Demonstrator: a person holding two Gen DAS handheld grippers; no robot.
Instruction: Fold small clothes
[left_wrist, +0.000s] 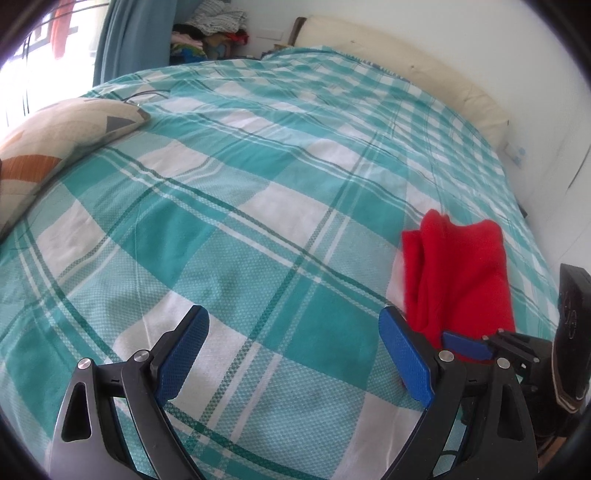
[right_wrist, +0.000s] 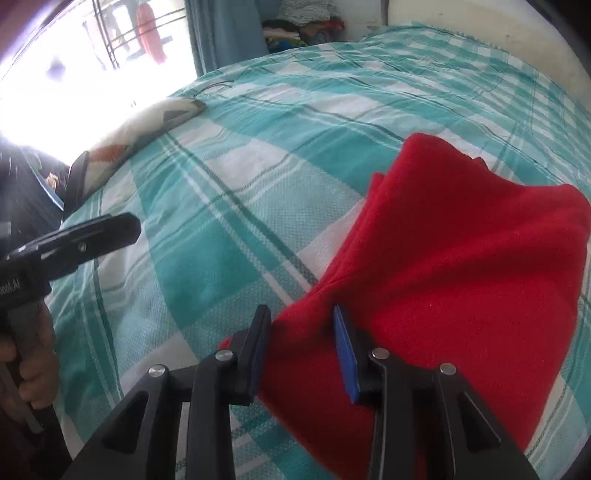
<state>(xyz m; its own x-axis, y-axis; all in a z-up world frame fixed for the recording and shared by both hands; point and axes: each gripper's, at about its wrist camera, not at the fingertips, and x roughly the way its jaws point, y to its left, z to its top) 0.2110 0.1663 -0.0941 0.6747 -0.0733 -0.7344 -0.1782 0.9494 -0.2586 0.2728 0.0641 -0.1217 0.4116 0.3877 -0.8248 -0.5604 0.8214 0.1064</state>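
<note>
One folded red cloth (right_wrist: 461, 266) lies on the bed (left_wrist: 258, 229) beside one pillow (left_wrist: 55, 144), the right gripper (right_wrist: 301, 350) angled down with jaws parted loosely around the cloth's near edge, the left gripper (left_wrist: 293, 354) spread wide and empty.
</note>
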